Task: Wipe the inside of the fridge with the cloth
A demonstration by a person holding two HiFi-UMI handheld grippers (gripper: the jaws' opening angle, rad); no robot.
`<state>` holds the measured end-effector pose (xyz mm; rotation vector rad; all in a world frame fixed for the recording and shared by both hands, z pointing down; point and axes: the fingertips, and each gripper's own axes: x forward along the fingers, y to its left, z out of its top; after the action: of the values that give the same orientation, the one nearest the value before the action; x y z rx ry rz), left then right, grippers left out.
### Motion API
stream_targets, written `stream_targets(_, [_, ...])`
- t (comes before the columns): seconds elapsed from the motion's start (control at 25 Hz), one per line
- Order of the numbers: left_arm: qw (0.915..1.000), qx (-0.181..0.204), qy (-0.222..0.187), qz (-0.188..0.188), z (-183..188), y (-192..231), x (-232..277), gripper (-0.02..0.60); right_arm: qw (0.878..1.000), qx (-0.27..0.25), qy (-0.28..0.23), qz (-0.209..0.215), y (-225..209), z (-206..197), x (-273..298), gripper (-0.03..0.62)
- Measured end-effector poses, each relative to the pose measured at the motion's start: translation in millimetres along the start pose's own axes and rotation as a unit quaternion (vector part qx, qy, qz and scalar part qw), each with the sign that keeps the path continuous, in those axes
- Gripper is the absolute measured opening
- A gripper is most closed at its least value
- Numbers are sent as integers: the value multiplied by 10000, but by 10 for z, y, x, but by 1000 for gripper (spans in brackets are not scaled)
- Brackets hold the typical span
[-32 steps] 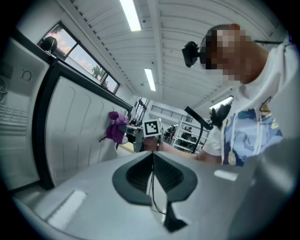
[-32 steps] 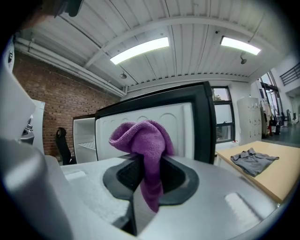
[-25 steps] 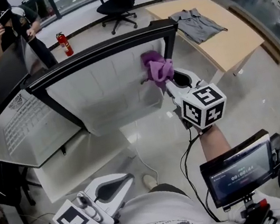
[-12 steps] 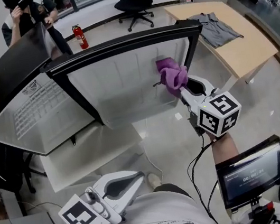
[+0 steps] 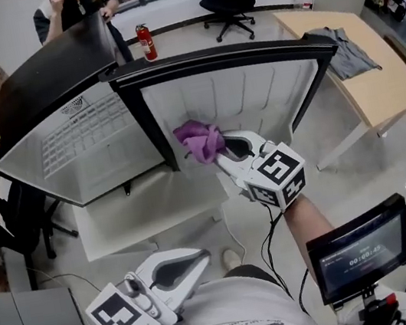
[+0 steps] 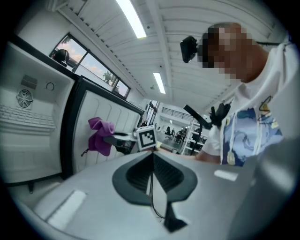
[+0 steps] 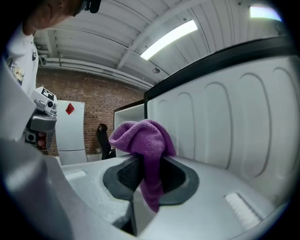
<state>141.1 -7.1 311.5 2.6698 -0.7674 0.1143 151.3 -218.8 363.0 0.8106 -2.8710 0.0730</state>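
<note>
The fridge (image 5: 267,84) stands open, its white ribbed inner wall (image 7: 234,122) framed in black. My right gripper (image 5: 216,150) is shut on a bunched purple cloth (image 5: 201,141), held low at the left of the interior, beside the black frame post. In the right gripper view the cloth (image 7: 143,140) bulges above the jaws, with a tail hanging between them. From the left gripper view, the cloth (image 6: 100,136) shows in front of the ribbed wall. My left gripper (image 5: 201,259) sits low near my body, shut and empty, far from the fridge.
The fridge door (image 5: 67,143) hangs open to the left. A person (image 5: 77,1) stands behind the fridge near a red fire extinguisher (image 5: 146,42). A wooden table (image 5: 377,92) with a grey shirt (image 5: 347,51) lies right. A small screen (image 5: 362,246) is at bottom right.
My right gripper has carried the cloth leftward and lower across the fridge's inner wall, from the right side to the left post. The left gripper has stayed put.
</note>
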Motion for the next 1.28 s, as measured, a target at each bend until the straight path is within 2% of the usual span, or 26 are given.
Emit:
stream_targets(0.12, [9997,63,-5,227,-47,87,-89,8,9998,-52,79,180,64,-124,273,78])
stream_targets(0.28, [9990,-96,-115,411,44,78,-123,8,9996,19,142,232,31,-259,450,78])
stream_targets(0.52, [9985,25,-48,540,-39,163,-150,8,9999,68,73,-19,-120,-352,418,78])
stream_targets(0.68, [9992,-43,-16,386,-19,148,-9,8,9996,128,45,-240,-296,-404,296,78])
stream_targets(0.92, [9998,124,137,105,-41,116,187,8,9978,181,32,-636,-586,-440,-54,78])
stream_targets(1.12, [9997,62,52,-220,57,-13,400,8,9935,242,75,-1112,-880,-514,-451,78])
stream_targets(1.28, [9988,188,302,-349,-37,-35,509,8,9871,287,104,-1572,-1126,-590,-794,78])
